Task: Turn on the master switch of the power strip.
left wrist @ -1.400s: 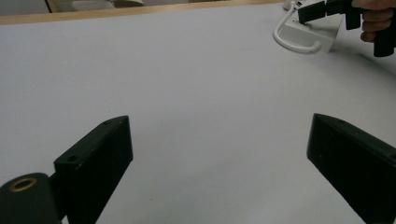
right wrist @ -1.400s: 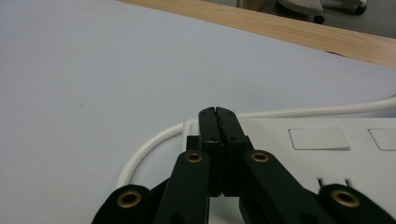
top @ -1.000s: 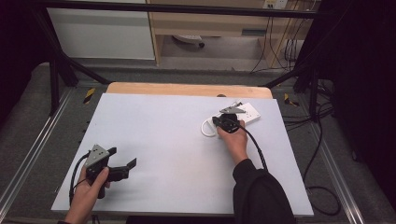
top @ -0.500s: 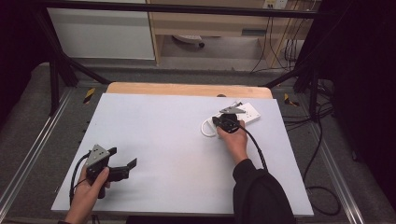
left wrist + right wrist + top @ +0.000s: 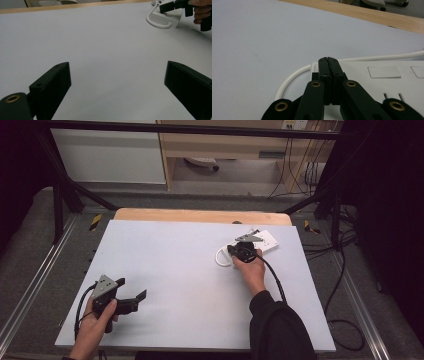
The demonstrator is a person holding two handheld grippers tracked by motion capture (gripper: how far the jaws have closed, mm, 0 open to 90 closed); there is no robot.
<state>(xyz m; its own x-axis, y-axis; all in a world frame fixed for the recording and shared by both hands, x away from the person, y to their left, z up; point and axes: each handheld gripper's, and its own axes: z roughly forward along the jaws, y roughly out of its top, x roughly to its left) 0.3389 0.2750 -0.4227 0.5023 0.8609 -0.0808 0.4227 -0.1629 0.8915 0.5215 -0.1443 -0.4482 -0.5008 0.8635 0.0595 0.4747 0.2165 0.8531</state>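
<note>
White power strip (image 5: 264, 241) lying flat at the far right of the table (image 5: 170, 265), close to the wooden edge (image 5: 200, 216) — long side running slantwise toward the far right corner. White cord (image 5: 220, 257) looping out from its near-left end in a curve on the table surface. In the right gripper view, same strip (image 5: 372, 82) seen from close up: flat white top, a rectangular switch panel (image 5: 384, 71) and socket slots (image 5: 392, 95) to the right of the jaws, cord (image 5: 294, 75) bending away to the left and another run of it passing behind.

Right gripper (image 5: 243, 251) held in the right hand (image 5: 251, 270) directly over the near-left end of the strip, jaws pressed together with no gap and nothing between them, tips (image 5: 328, 60) set on or just above the strip's top near its end edge — contact impossible to confirm. Also visible far off in the left gripper view (image 5: 166, 7), above the strip's end (image 5: 165, 18).

Left gripper (image 5: 132, 299) well apart from all this, at the near left of the table, gripped in the left hand (image 5: 97, 320), pointing right across the bare surface. Jaws spread wide, nothing between them, only table surface (image 5: 110, 50) ahead.

Black cable (image 5: 272, 275) trailing from the right gripper back along the dark sleeve (image 5: 280, 330).
</note>
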